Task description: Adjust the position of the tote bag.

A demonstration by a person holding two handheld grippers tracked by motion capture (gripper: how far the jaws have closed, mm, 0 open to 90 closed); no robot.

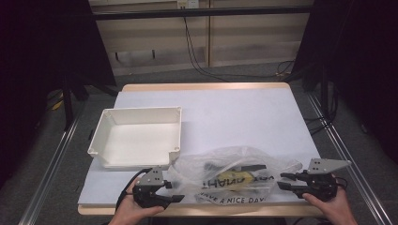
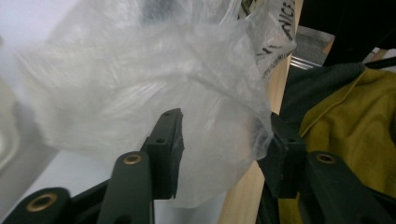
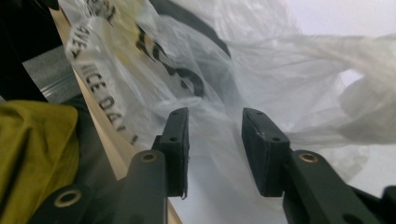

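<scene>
A clear plastic bag [image 1: 234, 173] printed "HAVE A NICE DAY" lies crumpled at the table's front edge, with a yellow item [image 1: 237, 182] and a black item [image 1: 248, 167] showing through it. My left gripper [image 1: 174, 192] is at the bag's left end. In the left gripper view its jaws [image 2: 222, 126] stand apart with a bulge of the bag [image 2: 140, 70] between them, not pinched. My right gripper [image 1: 281, 180] is at the bag's right end. In the right gripper view its jaws [image 3: 215, 116] also stand apart, with loose film of the bag [image 3: 280, 60] just beyond the tips.
A shallow white tray [image 1: 136, 112] sits on the left of the white table top [image 1: 225, 112], just behind the left gripper. The wooden front edge [image 1: 211, 210] runs under the bag. Metal rails flank the table, and cables lie on the floor behind it.
</scene>
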